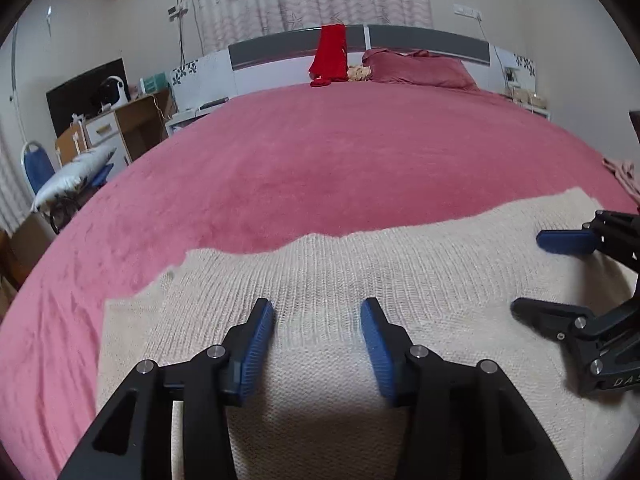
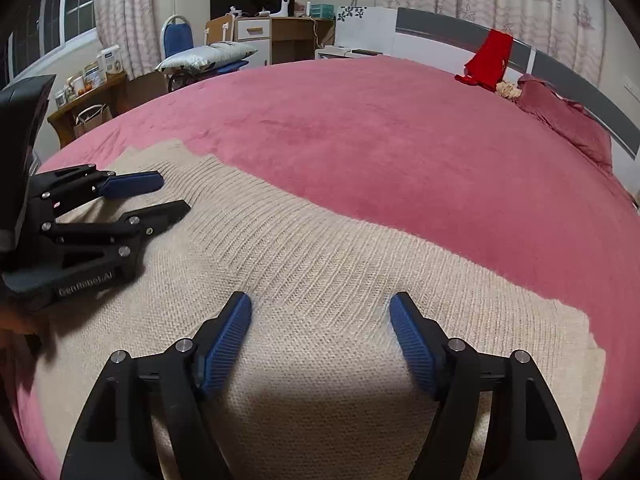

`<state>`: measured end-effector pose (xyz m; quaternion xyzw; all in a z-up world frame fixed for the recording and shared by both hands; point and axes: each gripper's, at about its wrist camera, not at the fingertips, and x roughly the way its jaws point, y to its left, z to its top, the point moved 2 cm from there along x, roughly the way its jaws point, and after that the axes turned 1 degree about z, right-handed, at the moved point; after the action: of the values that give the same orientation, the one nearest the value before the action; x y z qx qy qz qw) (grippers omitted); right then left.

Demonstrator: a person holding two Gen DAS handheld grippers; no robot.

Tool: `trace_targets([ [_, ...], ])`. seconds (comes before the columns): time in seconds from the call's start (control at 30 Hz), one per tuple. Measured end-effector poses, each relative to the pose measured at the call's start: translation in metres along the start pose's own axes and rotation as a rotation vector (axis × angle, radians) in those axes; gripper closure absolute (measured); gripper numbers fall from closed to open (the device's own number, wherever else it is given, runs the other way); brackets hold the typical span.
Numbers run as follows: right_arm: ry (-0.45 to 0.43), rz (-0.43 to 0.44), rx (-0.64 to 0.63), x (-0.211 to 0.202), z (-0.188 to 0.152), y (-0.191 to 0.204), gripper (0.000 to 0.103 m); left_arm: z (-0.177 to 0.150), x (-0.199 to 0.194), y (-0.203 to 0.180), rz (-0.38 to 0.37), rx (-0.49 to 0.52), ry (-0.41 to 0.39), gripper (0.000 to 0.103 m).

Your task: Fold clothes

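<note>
Blue-padded jaws stand apart on both tools, nothing pinched between them: the left gripper (image 1: 318, 312) and the right gripper (image 2: 320, 306) hover side by side over a cream knit sweater (image 1: 360, 280), each angled down at the cloth. Neither pair of pads appears to press the fabric, though the pictures cannot settle whether the tips graze it.

Spread flat across the near part of a bed covered in a pink blanket (image 1: 320, 152), the sweater lies with its ribbed band running along the far edge; that edge is wavy, and a lower layer pokes out at the left, which suggests 1 fold is already in.

Judged by its look, the knit is soft, light and limp, with a loose stretchy weave. It will sag and drape once lifted, and the plush blanket may drag at it. Pads should bite well on such a texture, but a shallow pinch could take only the top layer. The 2 outer corners of the ribbed edge, or the near fold, look the surest holds, 1 for each tool.
</note>
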<state>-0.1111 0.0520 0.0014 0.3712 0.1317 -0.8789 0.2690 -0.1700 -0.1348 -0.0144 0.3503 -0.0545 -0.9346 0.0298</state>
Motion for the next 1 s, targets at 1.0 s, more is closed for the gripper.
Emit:
trace_targets([
  [1.0, -0.030, -0.115, 0.194, -0.039, -0.046, -0.130, 0.033, 0.000, -0.004, 0.020, 0.028, -0.033, 0.007, 0.053],
])
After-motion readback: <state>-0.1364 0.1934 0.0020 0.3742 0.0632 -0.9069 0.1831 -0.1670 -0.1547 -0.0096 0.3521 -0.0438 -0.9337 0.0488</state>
